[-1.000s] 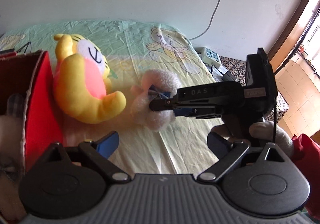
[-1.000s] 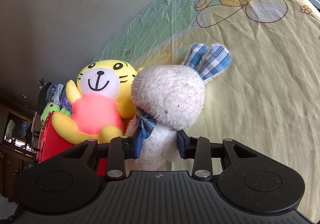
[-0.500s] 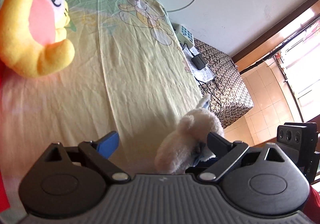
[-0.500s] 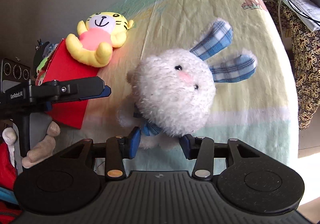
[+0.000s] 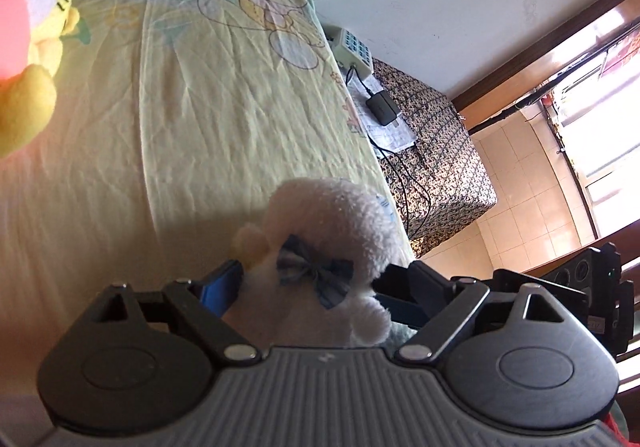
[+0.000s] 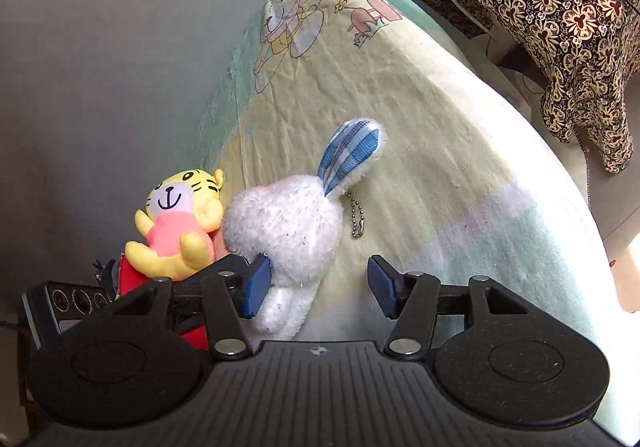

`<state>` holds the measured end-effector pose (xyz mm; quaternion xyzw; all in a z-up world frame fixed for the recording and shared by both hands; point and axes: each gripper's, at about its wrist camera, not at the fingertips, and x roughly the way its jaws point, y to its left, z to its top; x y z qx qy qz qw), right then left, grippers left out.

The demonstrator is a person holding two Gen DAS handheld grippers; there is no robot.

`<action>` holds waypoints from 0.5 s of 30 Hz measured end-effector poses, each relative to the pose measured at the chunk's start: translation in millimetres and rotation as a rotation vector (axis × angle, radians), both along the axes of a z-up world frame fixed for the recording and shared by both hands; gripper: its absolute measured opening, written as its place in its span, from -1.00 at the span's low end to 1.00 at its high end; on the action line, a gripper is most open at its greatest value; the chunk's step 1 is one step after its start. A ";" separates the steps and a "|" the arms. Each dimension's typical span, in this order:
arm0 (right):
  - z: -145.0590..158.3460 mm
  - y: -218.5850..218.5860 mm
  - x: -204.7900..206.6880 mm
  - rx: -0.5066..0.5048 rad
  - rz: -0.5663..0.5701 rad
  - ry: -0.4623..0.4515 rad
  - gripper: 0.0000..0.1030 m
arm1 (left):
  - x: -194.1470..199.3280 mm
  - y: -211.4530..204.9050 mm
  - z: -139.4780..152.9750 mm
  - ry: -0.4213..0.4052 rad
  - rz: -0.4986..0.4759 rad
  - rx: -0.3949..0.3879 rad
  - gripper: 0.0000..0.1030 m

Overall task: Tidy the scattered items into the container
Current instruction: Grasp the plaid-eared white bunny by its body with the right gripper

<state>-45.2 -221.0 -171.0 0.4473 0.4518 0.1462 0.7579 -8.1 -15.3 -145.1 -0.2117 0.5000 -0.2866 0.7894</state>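
A white plush bunny [image 5: 328, 223] with a blue checked bow and ears [image 6: 288, 223] hangs above the cartoon bedsheet [image 5: 224, 119]. My left gripper [image 5: 310, 279] is shut on the bunny's body, its blue pads pressing both sides. My right gripper [image 6: 318, 283] stands open; its left pad still touches the bunny, and its right pad is clear of it. A yellow tiger plush [image 6: 180, 223] in a pink shirt lies against the red box [image 6: 130, 275], which is mostly hidden behind the grippers. The same tiger [image 5: 24, 47] shows at the left wrist view's left edge.
A side table with a brown patterned cloth [image 5: 432, 151] stands past the bed's edge, holding a power strip [image 5: 354, 47], a black charger [image 5: 384, 107], papers and cables. Tiled floor [image 5: 532, 183] lies beyond. A grey wall runs behind the bed.
The right gripper lifted the bunny off the sheet and brought it between the left gripper's fingers. The left jaws have closed on it and the right jaws have opened.
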 end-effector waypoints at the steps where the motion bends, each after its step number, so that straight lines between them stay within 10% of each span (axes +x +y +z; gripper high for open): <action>1: -0.9 -0.1 0.8 0.016 -0.005 -0.006 0.12 | -0.1 4.0 -0.8 0.009 0.010 -0.017 0.73; 15: 25.9 6.4 9.0 -0.093 0.014 -0.082 0.27 | -13.4 14.8 -4.9 0.009 0.002 0.007 0.71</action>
